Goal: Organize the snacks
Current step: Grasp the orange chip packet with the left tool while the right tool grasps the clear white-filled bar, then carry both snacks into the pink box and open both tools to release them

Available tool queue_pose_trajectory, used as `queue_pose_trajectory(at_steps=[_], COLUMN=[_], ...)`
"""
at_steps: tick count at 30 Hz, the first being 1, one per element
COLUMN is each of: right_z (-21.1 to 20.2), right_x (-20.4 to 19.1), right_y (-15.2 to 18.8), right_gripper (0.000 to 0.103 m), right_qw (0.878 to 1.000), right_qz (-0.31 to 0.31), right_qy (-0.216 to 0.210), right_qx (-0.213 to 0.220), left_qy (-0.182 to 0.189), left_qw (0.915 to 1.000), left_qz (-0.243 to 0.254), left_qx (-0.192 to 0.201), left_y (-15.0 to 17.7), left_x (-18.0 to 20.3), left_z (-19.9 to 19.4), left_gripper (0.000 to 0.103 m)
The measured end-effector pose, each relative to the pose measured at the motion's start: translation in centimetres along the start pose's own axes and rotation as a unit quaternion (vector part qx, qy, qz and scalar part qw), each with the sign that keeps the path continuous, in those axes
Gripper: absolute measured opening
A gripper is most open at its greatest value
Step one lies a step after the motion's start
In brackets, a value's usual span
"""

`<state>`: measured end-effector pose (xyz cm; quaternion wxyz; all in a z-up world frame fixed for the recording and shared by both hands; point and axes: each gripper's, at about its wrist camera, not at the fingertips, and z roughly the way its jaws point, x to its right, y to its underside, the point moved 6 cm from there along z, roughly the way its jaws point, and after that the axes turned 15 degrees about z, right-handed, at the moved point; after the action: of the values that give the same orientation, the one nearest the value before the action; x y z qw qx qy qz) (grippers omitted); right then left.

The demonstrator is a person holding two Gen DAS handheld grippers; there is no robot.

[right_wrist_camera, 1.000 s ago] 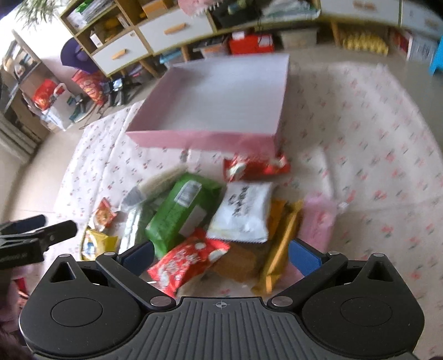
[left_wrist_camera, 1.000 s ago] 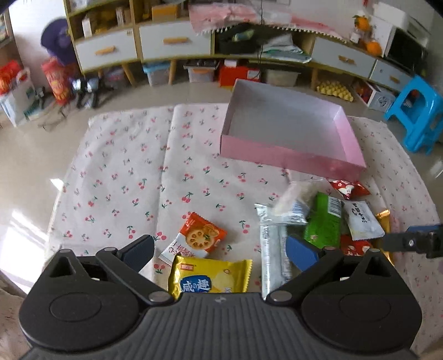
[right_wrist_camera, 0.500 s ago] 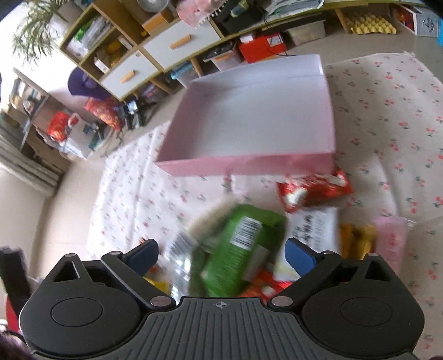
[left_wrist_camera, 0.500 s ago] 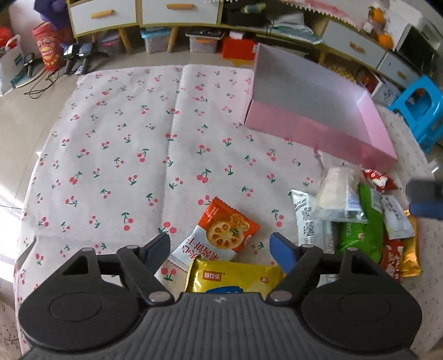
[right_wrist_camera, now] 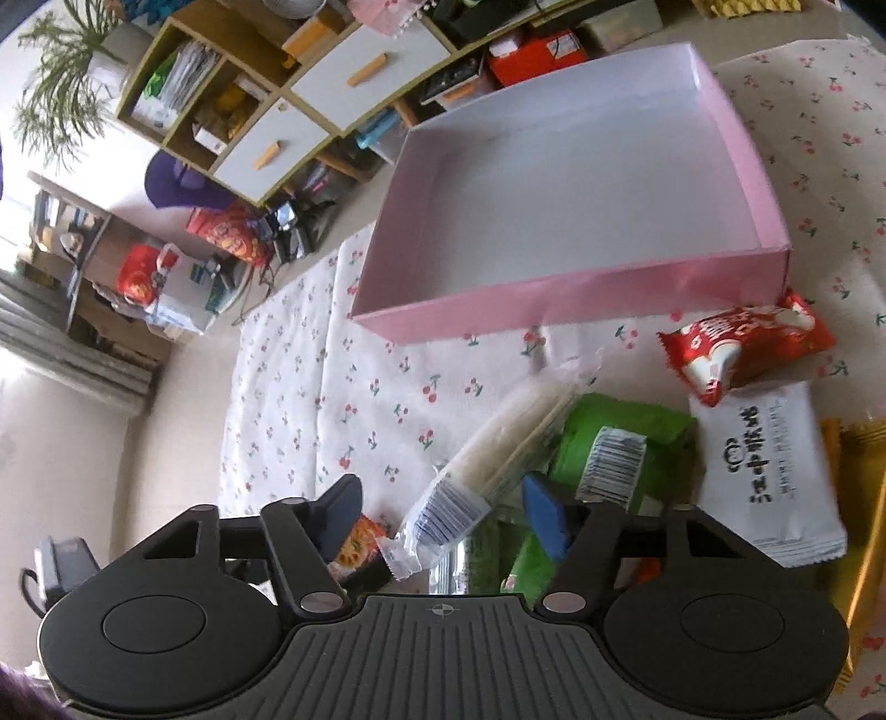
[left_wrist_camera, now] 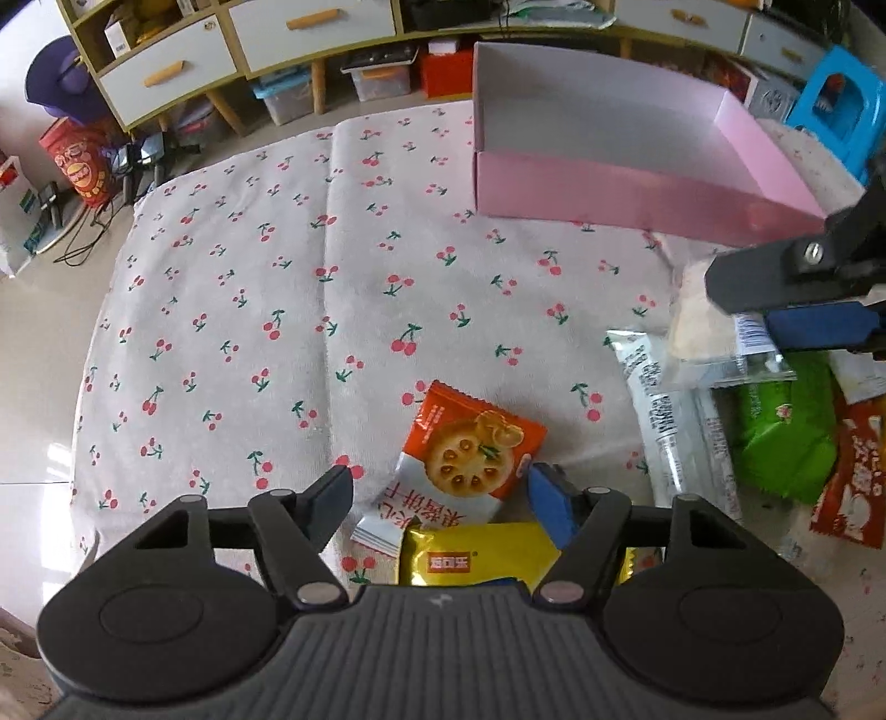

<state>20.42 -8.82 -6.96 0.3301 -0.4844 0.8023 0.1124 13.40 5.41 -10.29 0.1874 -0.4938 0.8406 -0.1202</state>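
My left gripper (left_wrist_camera: 443,501) is open, its jaws on either side of an orange cracker packet (left_wrist_camera: 462,451) that lies on the cherry-print cloth, with a yellow packet (left_wrist_camera: 476,556) just below it. My right gripper (right_wrist_camera: 443,507) is open over a clear packet of pale wafers (right_wrist_camera: 498,448) that lies between the jaws, beside a green packet (right_wrist_camera: 620,443). The right gripper also shows at the right edge of the left wrist view (left_wrist_camera: 797,327). An empty pink box (right_wrist_camera: 576,183) stands beyond the snack pile; it also shows in the left wrist view (left_wrist_camera: 626,149).
More snacks lie to the right: a red packet (right_wrist_camera: 742,343), a white packet (right_wrist_camera: 775,471), gold bars (right_wrist_camera: 858,498) and a silver packet (left_wrist_camera: 675,426). Shelves with drawers (left_wrist_camera: 277,33) line the back, a blue stool (left_wrist_camera: 841,111) stands far right, and bags (left_wrist_camera: 77,166) sit at the cloth's left.
Both grippers have moved lower and closer to the snacks. The left now straddles the orange cracker packet; the right has shifted left over the clear wafer packet.
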Motion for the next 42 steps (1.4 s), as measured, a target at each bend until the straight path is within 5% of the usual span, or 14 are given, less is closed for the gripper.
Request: queue_pose_trajectory(at_steps=[7,13,28,42], right_z=[1.1,0.7,-1.5,-4.2], right_x=[0.8,1.6,2.1,1.8], right_y=[0.2,-0.1,-0.4,-1.7], right_gripper=[0.037,0.022,0.017,0.015], right_qw=[1.000,0.999,0.998,0.995], right_qz=[0.007,0.021,0.052,0.073], right_qy=[0.019,0.022,-0.010,-0.064], right_qx=[0.021,0.036,0.022,0.030], left_qy=[0.011,0.028,0.048,0.048], left_qw=[0.9998,0.9987,0.9915,0.9835], left_qz=[-0.017,-0.041,-0.120,-0.158], left_qx=[-0.001,0.008,0.014,0.074], left_y=[0.0,0.0,0.3,-2.0], left_x=[-0.6,-1.2,-3.3,-3.6], left_z=[0.5,0.9,0.4,-2.4], left_gripper=[0.065,0.049,0.037,0.037])
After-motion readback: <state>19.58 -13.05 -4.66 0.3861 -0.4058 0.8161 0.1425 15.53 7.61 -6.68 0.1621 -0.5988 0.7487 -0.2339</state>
